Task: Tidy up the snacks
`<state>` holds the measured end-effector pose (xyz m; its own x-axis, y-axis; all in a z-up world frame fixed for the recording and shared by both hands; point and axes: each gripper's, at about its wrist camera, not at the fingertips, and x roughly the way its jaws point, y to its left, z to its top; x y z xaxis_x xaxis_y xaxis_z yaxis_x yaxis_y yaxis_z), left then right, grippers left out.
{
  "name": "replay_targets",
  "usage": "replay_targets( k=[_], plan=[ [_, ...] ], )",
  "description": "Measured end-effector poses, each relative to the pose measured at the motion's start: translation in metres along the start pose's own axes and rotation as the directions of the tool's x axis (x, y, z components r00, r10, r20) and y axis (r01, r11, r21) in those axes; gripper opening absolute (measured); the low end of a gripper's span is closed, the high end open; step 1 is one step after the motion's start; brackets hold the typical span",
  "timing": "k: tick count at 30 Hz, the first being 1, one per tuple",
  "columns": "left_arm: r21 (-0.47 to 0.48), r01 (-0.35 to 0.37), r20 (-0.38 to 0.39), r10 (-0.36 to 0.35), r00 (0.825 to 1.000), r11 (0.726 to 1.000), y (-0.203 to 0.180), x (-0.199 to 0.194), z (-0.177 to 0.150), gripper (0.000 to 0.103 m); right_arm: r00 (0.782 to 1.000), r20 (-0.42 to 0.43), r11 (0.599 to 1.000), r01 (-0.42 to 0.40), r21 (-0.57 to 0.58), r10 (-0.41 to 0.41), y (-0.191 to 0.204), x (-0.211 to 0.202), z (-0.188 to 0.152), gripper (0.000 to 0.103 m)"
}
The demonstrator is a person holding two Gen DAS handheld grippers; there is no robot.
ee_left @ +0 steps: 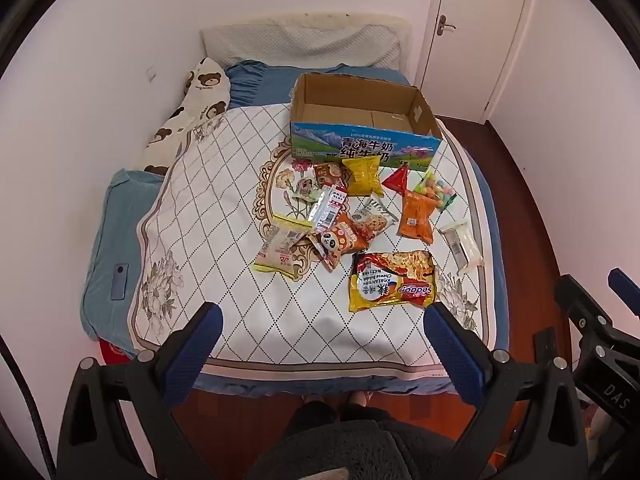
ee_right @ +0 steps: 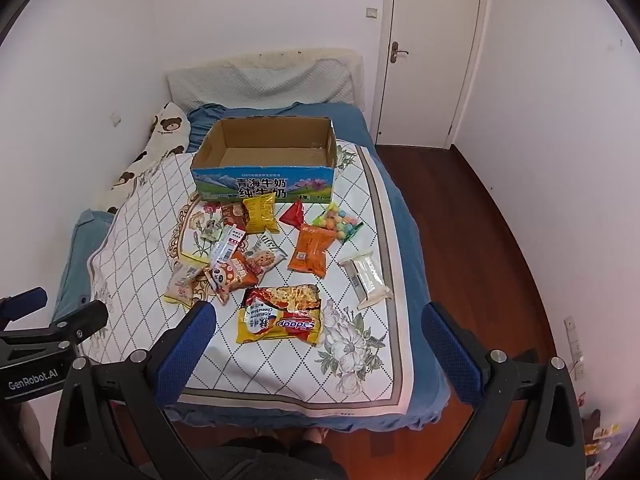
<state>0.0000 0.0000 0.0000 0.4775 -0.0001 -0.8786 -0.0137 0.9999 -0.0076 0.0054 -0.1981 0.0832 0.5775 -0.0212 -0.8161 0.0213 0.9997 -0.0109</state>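
Both tongs spread wide, gripping nothing, above the bed's near end.
Nearest the left tongs (ee_left: pixel 322 326) and right tongs (ee_right: pixel 318 324) lies the yellow-and-red instant noodle packet (ee_left: pixel 391 280), untouched; other scattered snack packets (ee_left: pixel 338 216) lie beyond it on the diamond-patterned quilt (ee_left: pixel 224 208), before the open cardboard milk box (ee_left: pixel 362 120). Only the left view shows a blue phone (ee_left: pixel 120 282).

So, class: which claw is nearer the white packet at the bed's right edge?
Right. The right claw hangs over the bed's near right part, close to the white packet; the left claw is further left.
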Motion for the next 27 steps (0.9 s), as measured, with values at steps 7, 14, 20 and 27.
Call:
replay_targets(
  k=[7, 14, 20, 27],
  plan=[
    [-0.001, 0.001, 0.000, -0.001, 1.000, 1.000, 0.000, 0.000, 0.000, 0.103, 1.000, -0.008, 1.000, 0.002, -0.005, -0.002, 0.002, -0.001, -0.003, 0.103],
    [-0.004, 0.005, 0.001, -0.005, 1.000, 1.000, 0.000, 0.001, 0.000, 0.103, 1.000, -0.006, 1.000, 0.003, -0.003, -0.003, 0.003, -0.003, -0.001, 0.103],
    [-0.003, 0.002, 0.008, -0.002, 1.000, 1.000, -0.009, 0.005, 0.001, 0.103, 1.000, -0.008, 1.000, 0.001, -0.001, -0.001, 0.008, -0.003, -0.006, 0.103],
    [-0.002, 0.004, 0.008, -0.004, 1.000, 1.000, -0.008, 0.002, 0.004, 0.103, 1.000, -0.011, 1.000, -0.001, 0.005, 0.001, 0.004, -0.002, 0.000, 0.103]
  ],
)
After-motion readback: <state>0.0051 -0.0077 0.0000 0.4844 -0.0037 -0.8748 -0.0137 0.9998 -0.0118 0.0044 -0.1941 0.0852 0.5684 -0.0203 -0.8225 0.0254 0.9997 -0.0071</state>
